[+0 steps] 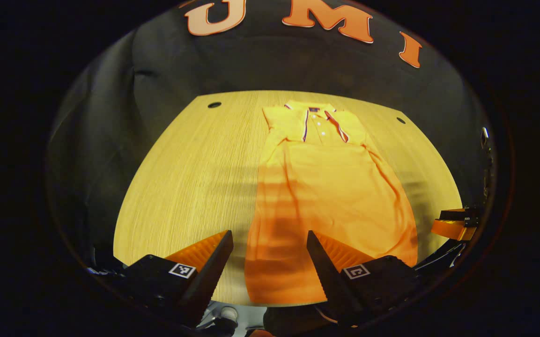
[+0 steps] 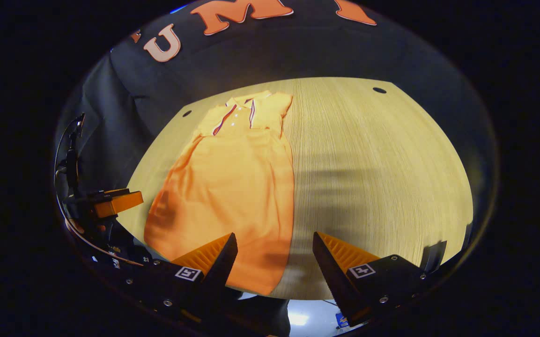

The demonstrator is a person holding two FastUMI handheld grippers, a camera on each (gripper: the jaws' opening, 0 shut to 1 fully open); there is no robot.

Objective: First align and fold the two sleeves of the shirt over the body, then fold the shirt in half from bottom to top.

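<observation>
The shirt (image 1: 330, 187) lies flat on the table (image 1: 190, 178), collar (image 1: 316, 117) at the far end and hem toward the near edge, with both sleeves already folded in over the body so it forms a long narrow strip. In the left gripper view, the left gripper (image 1: 270, 255) hangs above the hem's left part, its fingers spread apart with nothing between them. The other gripper shows at that view's right edge, beside the shirt's right side. In the right gripper view, the right gripper (image 2: 274, 257) hangs over the hem's right corner (image 2: 270, 281), fingers likewise apart and holding nothing. The shirt (image 2: 232, 187) sits left of centre there; bare table (image 2: 382, 178) lies to its right.
</observation>
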